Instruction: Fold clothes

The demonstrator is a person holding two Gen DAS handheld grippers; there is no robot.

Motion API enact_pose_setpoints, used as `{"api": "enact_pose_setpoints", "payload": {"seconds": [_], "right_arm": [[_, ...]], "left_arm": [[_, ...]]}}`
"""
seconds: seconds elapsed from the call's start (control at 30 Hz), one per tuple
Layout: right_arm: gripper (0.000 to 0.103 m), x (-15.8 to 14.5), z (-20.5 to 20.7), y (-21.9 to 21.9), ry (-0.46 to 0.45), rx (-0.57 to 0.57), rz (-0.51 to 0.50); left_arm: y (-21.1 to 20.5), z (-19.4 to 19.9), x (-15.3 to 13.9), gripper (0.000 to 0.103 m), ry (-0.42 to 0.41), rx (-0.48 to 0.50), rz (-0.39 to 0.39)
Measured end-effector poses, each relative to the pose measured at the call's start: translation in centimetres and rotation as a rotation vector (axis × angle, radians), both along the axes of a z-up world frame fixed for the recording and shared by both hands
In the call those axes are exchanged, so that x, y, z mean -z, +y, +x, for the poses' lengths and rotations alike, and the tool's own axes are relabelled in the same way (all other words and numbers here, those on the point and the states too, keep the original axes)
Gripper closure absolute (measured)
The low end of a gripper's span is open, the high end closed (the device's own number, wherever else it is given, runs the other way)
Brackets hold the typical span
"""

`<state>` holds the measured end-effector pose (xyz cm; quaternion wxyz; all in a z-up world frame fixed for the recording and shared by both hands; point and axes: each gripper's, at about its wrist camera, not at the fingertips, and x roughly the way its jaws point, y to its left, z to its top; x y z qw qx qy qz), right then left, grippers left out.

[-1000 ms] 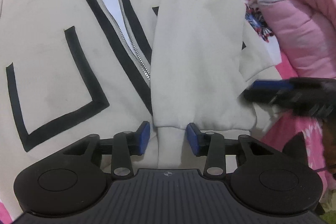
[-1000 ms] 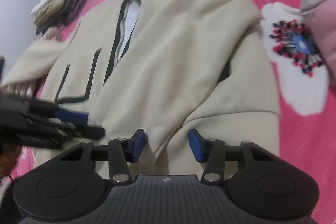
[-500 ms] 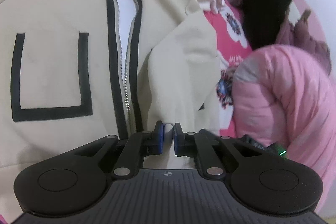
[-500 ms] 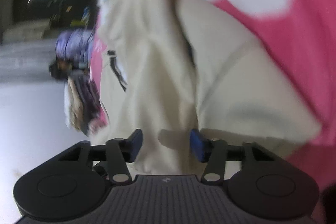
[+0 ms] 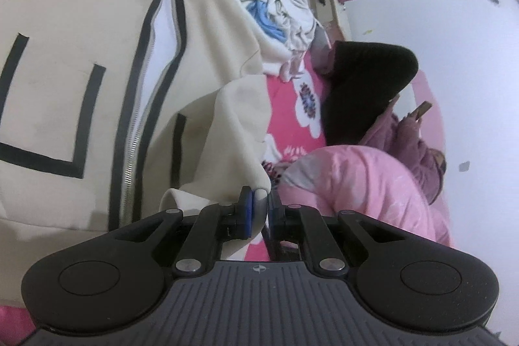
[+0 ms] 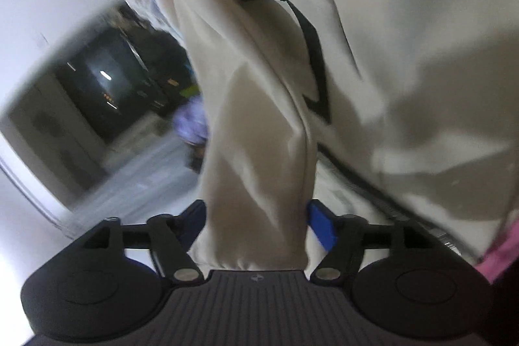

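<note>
A cream zip jacket (image 5: 81, 60) with black trim lies spread on a pink floral bedspread (image 5: 285, 119). My left gripper (image 5: 259, 208) is shut on the jacket's hem edge by the folded sleeve (image 5: 227, 132). In the right wrist view the same jacket (image 6: 405, 54) fills the frame, blurred. My right gripper (image 6: 256, 219) is open, with a fold of the cream sleeve (image 6: 256, 177) hanging between its blue pads (image 6: 321, 222).
A pink quilted bundle (image 5: 366, 193) lies to the right of my left gripper. A heap of white and blue clothes (image 5: 275, 8) sits beyond the jacket collar. A person in pink (image 5: 405, 132) sits by the white wall. A dark doorway (image 6: 123, 80) shows at left.
My left gripper closed on the jacket's edge and lifted it, swinging rightward. My right gripper stayed open and tilted steeply, with the sleeve now draped between its fingers.
</note>
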<state>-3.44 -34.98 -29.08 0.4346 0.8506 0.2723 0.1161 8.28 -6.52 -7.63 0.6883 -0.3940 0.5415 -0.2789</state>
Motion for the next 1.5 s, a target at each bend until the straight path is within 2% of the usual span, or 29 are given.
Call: {"api": "enact_pose_setpoints", "payload": {"seconds": [0.1, 0.27, 0.3, 0.37, 0.4, 0.43, 0.47, 0.5, 0.53, 0.63, 0.73, 0.77, 0.87, 0.93, 1.0, 1.13, 1.2, 1.23, 1.3, 1.33, 1.37, 1.43, 1.5], "right_arm": [[0.008, 0.5, 0.0, 1.2, 0.005, 0.038, 0.041], [0.004, 0.0, 1.3, 3.5, -0.074, 0.068, 0.141], [0.005, -0.6, 1.7, 3.7, -0.099, 0.07, 0.128], [0.024, -1.9, 2.3, 3.3, -0.137, 0.062, 0.055], [0.041, -2.6, 2.5, 2.8, -0.147, 0.05, -0.006], [0.053, -3.3, 2.7, 2.2, -0.157, 0.039, -0.068], [0.06, -3.9, 2.8, 1.5, -0.151, 0.03, -0.128], [0.073, -4.4, 2.9, 0.5, -0.138, 0.022, -0.186], [0.079, -5.1, 3.3, -0.8, -0.12, 0.0, -0.255], [0.086, -8.9, 5.9, -4.3, -0.147, -0.111, -0.491], [0.086, -15.1, 8.8, -4.3, -0.235, -0.392, -0.938], [0.087, -15.8, 9.0, -3.6, -0.238, -0.487, -1.074], [0.088, -15.9, 7.2, -1.9, -0.2, -0.711, -1.407], [0.088, -15.0, 6.1, -1.5, -0.158, -0.803, -1.542], [0.089, -14.8, 3.2, -2.1, -0.181, -0.826, -1.61], [0.089, -15.4, 2.0, -2.4, -0.176, -0.815, -1.678], [0.088, -13.8, 2.0, -2.1, -0.135, -0.866, -1.694], [0.084, -13.0, 2.0, -2.0, -0.113, -0.894, -1.7], [0.083, -11.9, 1.8, -1.9, -0.09, -0.921, -1.706], [0.081, -11.7, 1.5, -2.1, -0.092, -0.916, -1.704], [0.078, -12.0, 1.4, -2.3, -0.091, -0.908, -1.693], [0.06, -12.6, 1.1, -3.1, -0.085, -0.891, -1.661], [0.05, -14.0, 0.6, -4.1, -0.098, -0.855, -1.637]], "left_arm": [[0.1, 0.1, -0.3, 0.096, 0.019, -0.018, -0.039], [0.4, 0.1, -0.7, 0.096, 0.019, -0.053, -0.074], [0.5, 0.1, -0.7, 0.095, 0.015, -0.059, -0.069], [1.0, 0.0, -0.4, 0.096, 0.007, -0.071, -0.048], [1.4, -0.1, -0.1, 0.095, 0.005, -0.078, -0.034], [1.6, -0.2, 0.2, 0.095, 0.004, -0.082, -0.008], [1.7, -0.3, 0.8, 0.095, 0.008, -0.079, 0.021], [1.6, -0.4, 1.4, 0.095, 0.019, -0.068, 0.052], [1.5, -0.6, 2.1, 0.095, 0.029, -0.058, 0.083], [0.0, -1.5, 4.0, 0.095, 0.021, 0.002, 0.157], [-3.0, -2.9, 6.2, 0.095, -0.033, 0.121, 0.29], [-4.0, -3.4, 7.2, 0.095, -0.043, 0.163, 0.336], [-6.7, -4.6, 9.4, 0.095, -0.094, 0.275, 0.451], [-7.8, -5.0, 9.7, 0.095, -0.156, 0.324, 0.489], [-8.3, -5.1, 9.6, 0.095, -0.206, 0.364, 0.504], [-8.4, -5.2, 9.8, 0.093, -0.263, 0.466, 0.521], [-8.0, -4.8, 9.5, 0.089, -0.261, 0.503, 0.512], [-7.8, -4.5, 9.3, 0.084, -0.255, 0.519, 0.504], [-7.3, -3.9, 8.7, 0.078, -0.253, 0.541, 0.497], [-7.1, -3.5, 7.9, 0.069, -0.274, 0.538, 0.511], [-6.9, -3.1, 7.2, 0.064, -0.301, 0.533, 0.522], [-6.6, -1.6, 5.6, 0.061, -0.355, 0.527, 0.511], [-6.9, 0.3, 4.1, 0.058, -0.403, 0.52, 0.495]]}}
